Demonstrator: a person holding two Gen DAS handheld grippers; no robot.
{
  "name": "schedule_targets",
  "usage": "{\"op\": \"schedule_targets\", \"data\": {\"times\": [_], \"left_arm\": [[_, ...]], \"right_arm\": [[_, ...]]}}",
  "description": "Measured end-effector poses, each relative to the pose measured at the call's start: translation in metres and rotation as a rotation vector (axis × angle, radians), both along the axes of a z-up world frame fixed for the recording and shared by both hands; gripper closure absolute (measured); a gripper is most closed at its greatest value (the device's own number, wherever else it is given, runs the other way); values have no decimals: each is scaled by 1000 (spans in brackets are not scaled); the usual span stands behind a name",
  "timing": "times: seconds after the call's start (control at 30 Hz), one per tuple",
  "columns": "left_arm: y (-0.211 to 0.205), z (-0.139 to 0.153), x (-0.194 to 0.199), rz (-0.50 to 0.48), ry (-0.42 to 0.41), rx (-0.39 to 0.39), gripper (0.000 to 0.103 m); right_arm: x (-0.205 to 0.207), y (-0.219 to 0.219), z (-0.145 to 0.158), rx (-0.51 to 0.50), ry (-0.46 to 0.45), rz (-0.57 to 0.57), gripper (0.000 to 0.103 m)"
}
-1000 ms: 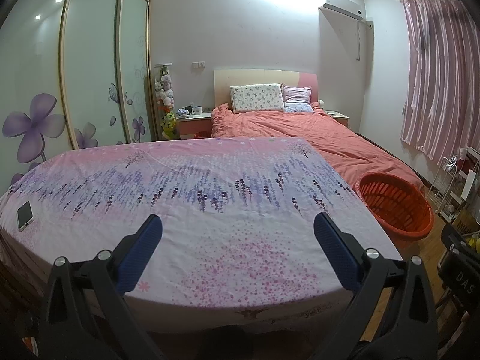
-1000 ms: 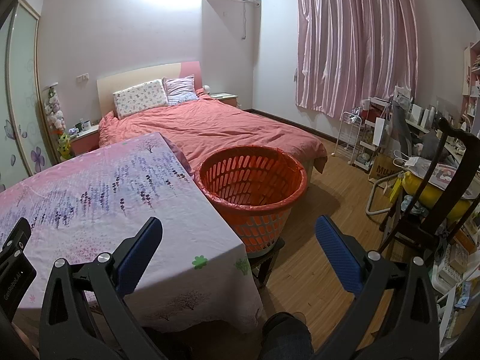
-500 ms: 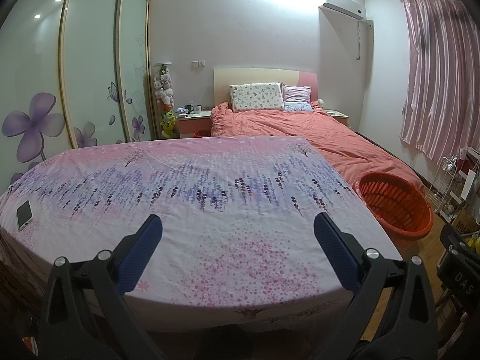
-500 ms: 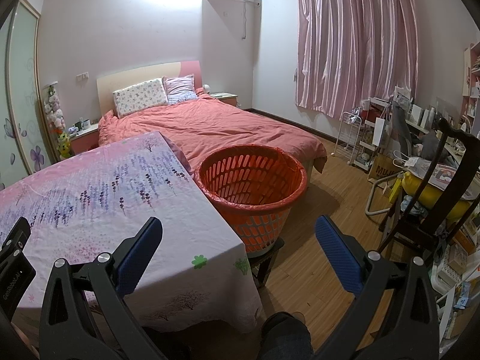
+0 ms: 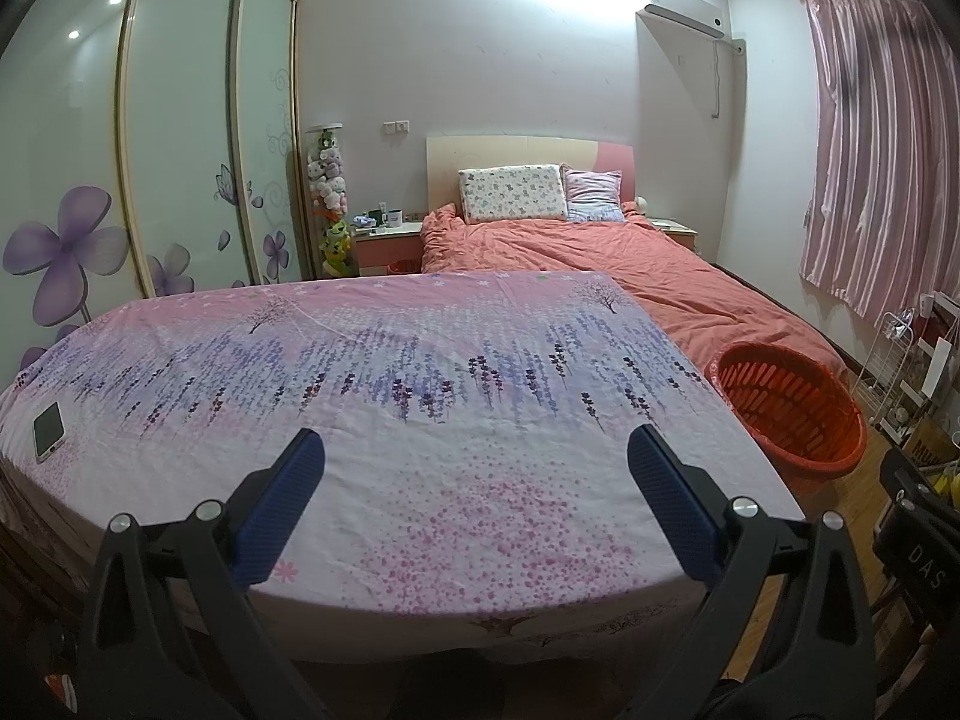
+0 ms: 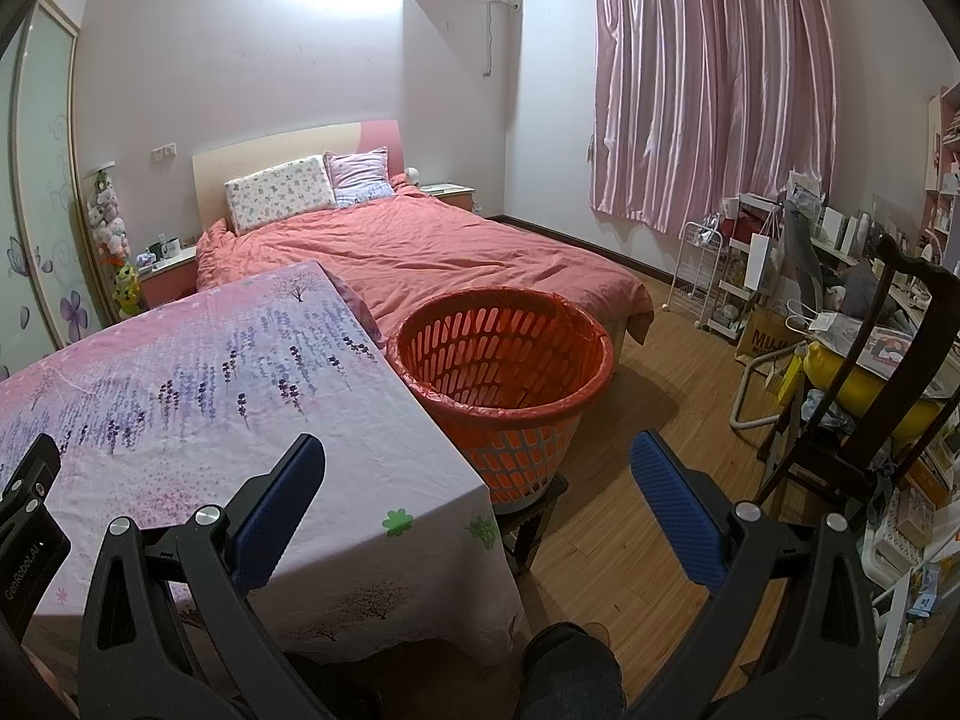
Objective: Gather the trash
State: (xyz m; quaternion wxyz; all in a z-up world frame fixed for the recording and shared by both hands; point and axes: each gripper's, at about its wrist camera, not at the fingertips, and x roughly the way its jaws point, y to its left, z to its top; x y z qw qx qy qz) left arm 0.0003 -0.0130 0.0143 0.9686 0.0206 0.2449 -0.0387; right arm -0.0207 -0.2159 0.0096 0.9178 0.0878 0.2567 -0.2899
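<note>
An orange slatted basket [image 6: 504, 354] lined with a red bag stands on a low stool at the right end of the table; it also shows in the left wrist view [image 5: 792, 408]. The table [image 5: 420, 396] carries a pink and purple floral cloth; no trash shows on it. My left gripper [image 5: 474, 450] is open and empty above the table's near edge. My right gripper [image 6: 480, 450] is open and empty over the table's right corner, just short of the basket.
A phone [image 5: 48, 429] lies at the table's left edge. A bed with a coral cover [image 6: 420, 252] is behind the table. A dark chair [image 6: 864, 396], shelves and clutter fill the right side. Wooden floor [image 6: 660, 396] lies beside the basket.
</note>
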Motion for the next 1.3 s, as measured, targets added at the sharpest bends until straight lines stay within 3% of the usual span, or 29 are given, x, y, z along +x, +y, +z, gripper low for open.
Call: {"op": "schedule_targets", "data": {"times": [1.3], "left_arm": [[3,-4,0,-1,6,4,4]], "right_arm": [[1,0,1,0,5,1,2]]}}
